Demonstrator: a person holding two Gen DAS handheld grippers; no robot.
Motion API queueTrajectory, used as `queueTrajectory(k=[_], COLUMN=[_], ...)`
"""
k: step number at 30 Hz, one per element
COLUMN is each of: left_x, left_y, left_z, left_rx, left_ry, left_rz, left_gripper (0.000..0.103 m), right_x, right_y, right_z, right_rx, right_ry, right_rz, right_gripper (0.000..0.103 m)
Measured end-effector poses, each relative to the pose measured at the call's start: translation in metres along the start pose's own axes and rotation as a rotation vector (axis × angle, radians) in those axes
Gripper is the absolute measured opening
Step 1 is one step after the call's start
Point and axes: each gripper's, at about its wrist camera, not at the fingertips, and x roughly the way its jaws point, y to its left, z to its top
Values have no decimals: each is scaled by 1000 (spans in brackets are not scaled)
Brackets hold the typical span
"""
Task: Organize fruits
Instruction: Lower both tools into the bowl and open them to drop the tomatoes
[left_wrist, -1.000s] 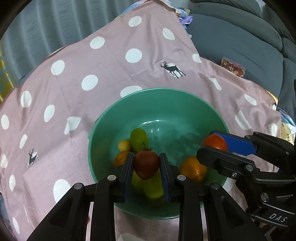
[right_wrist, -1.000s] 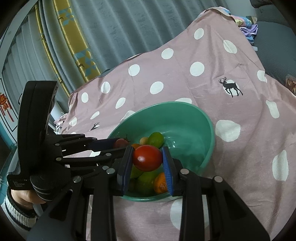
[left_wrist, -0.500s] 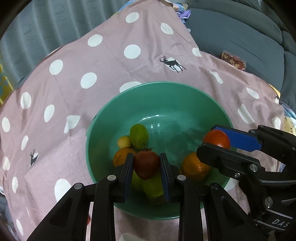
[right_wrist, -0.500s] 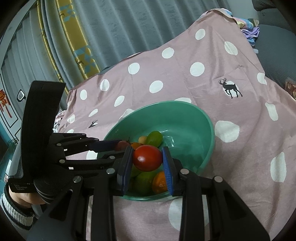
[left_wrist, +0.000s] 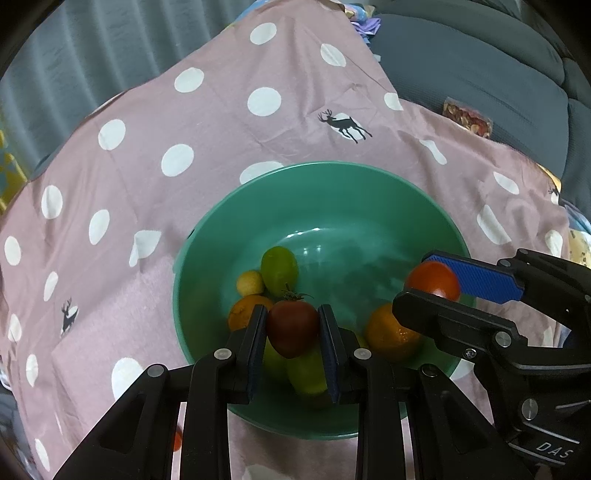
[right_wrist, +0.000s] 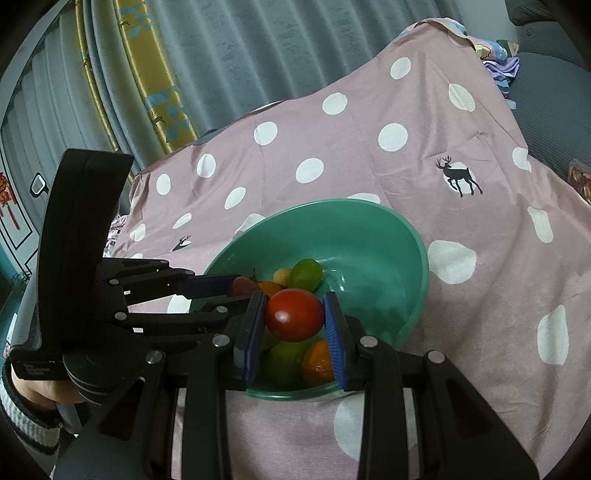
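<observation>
A green bowl (left_wrist: 351, 221) on the spotted cloth holds two oranges, a green grape-like fruit (left_wrist: 279, 268), a small yellow fruit and more green fruits. My left gripper (left_wrist: 292, 314) is shut on a dark red tomato (left_wrist: 291, 328) with a stem, just above the fruits at the bowl's near side. My right gripper (right_wrist: 294, 306) is shut on a bright red tomato (right_wrist: 293, 314) over the bowl (right_wrist: 369, 243). In the left wrist view the right gripper (left_wrist: 432, 286) reaches in from the right, over an orange (left_wrist: 389, 334). In the right wrist view the left gripper (right_wrist: 240, 291) comes in from the left.
A pink cloth (left_wrist: 184, 122) with white dots and deer prints covers the surface. A grey sofa (left_wrist: 480, 62) with a snack packet (left_wrist: 467, 118) lies behind on the right. Curtains (right_wrist: 258, 48) hang behind. A hand in a striped sleeve (right_wrist: 26, 410) holds the left gripper.
</observation>
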Motion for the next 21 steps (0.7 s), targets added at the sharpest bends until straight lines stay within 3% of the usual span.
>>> queueTrajectory(k=[21], left_x=[2], left_y=[-4], left_z=[3], left_rx=[20], left_ry=[16], left_rz=[12], left_gripper=[28], right_x=[0], right_y=[-4], right_z=[-1], right_rx=[8], right_ry=[3], right_rz=[-5], right_gripper=[33])
